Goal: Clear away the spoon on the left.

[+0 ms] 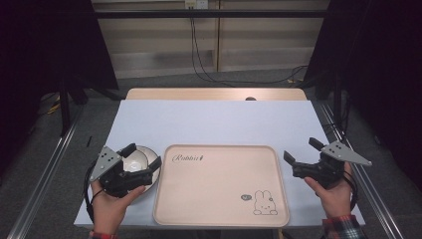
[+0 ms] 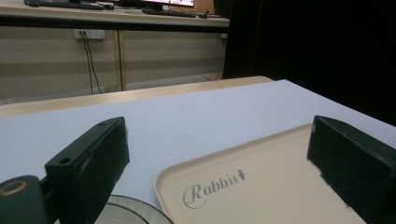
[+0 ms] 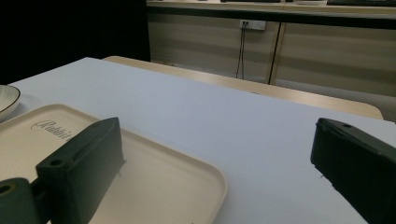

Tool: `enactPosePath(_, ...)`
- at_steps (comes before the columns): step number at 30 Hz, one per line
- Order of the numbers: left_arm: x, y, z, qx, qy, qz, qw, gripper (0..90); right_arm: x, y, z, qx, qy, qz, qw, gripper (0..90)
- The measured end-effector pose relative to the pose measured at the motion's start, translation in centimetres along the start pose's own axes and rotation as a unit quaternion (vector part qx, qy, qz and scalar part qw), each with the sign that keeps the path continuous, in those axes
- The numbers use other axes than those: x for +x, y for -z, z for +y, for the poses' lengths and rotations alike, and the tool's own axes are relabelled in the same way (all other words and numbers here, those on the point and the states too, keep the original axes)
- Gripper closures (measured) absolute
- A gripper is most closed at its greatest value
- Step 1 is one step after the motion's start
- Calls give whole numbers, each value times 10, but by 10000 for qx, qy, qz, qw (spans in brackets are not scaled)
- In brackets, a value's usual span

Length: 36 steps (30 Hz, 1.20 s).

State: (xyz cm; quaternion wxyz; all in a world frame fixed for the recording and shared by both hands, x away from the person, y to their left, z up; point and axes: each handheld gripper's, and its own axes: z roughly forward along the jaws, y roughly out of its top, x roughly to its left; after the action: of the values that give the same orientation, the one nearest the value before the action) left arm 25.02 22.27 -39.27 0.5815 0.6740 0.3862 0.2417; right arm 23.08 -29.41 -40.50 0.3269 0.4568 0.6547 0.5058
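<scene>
The left tool (image 1: 144,155) hangs right over the bowl (image 1: 141,160), and its jaws stand wide apart with nothing between them. They do not press on the bowl, so it looks like nothing is picked up yet. In the left gripper view the bowl's rim (image 2: 135,205) peeks out low down, just by one black jaw, and the tray (image 2: 261,186) lies close on the other side. The bowl sits on the surface (image 1: 214,122), just beside the left edge of the tray (image 1: 219,189), maybe touching it; I cannot tell. The tray has nothing on it but its rabbit drawing (image 1: 264,203). The right tool (image 1: 302,152) is wide too and holds nothing. It waits past the right edge of the tray, well apart from the bowl. So the job looks just begun: the bowl must still be grabbed and, I think, put on the tray.
</scene>
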Motion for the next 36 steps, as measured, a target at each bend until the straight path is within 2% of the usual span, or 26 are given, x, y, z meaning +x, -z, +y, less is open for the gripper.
enactPosePath(4,2,2,0,-10,43,54,10000,54,1,-2,-1,39,58,56,10000,20)
enactPosePath(11,7,7,-6,67,3,252,9997,55,2,-3,-3,63,152,67,9998,19)
enactPosePath(13,9,9,-8,71,45,246,9997,58,0,-2,-3,62,146,73,9998,19)
enactPosePath(15,9,11,-10,152,1,365,9992,58,0,-2,-4,58,165,67,9998,19)
enactPosePath(21,15,20,-16,188,87,425,9989,58,-2,-2,-6,82,196,117,9997,18)
enactPosePath(24,16,25,-20,231,103,498,9984,59,-2,-4,-7,85,217,99,9997,17)
enactPosePath(25,16,27,-21,245,97,583,9980,59,-2,-5,-7,80,235,131,9996,18)
enactPosePath(28,17,32,-26,273,143,610,9977,59,0,-7,-7,96,255,139,9995,18)
enactPosePath(30,19,35,-29,303,142,725,9968,59,1,-9,-7,104,303,184,9993,18)
enactPosePath(32,21,42,-32,336,206,748,9964,59,1,-11,-7,110,277,177,9994,19)
enactPosePath(36,21,46,-36,366,198,793,9960,59,2,-13,-7,109,269,206,9994,22)
